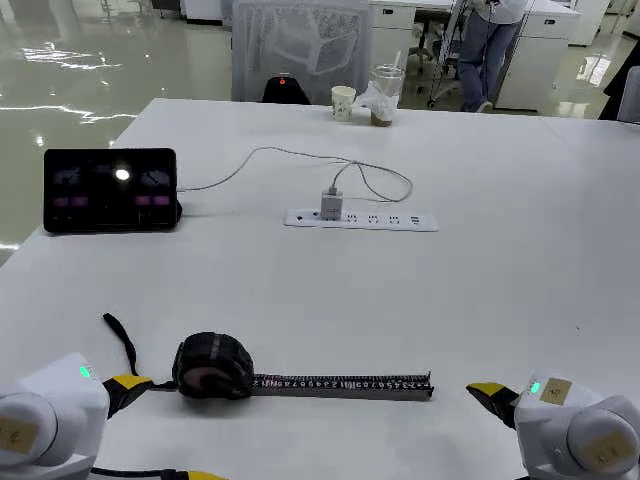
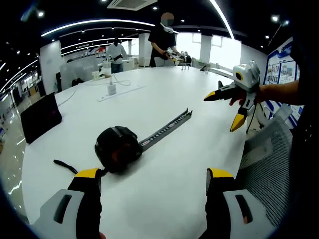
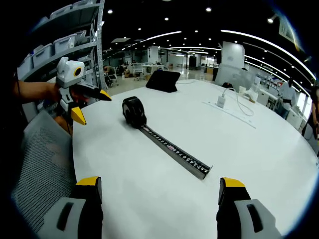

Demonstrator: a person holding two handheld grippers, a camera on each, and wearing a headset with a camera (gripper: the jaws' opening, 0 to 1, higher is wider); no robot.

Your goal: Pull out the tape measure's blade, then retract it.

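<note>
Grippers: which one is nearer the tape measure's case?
The left gripper: one jaw sits right beside the black case, by its strap. The right gripper is at the opposite end, past the blade's tip. Both are open.

Your worktop (image 1: 500, 290) reads smooth and matt. The tape measure (image 1: 212, 366) has a matt, plastic-looking case; its blade (image 1: 345, 384) looks dull metal. The floor (image 1: 90, 80) beyond is glossy and reflective.

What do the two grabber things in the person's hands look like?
They match. The left gripper and the right gripper each have a rounded white plastic body, dark jaws capped with yellow tips, and a little green light on top. Each white body also carries a small tan sticker, with marks too small to read.
</note>
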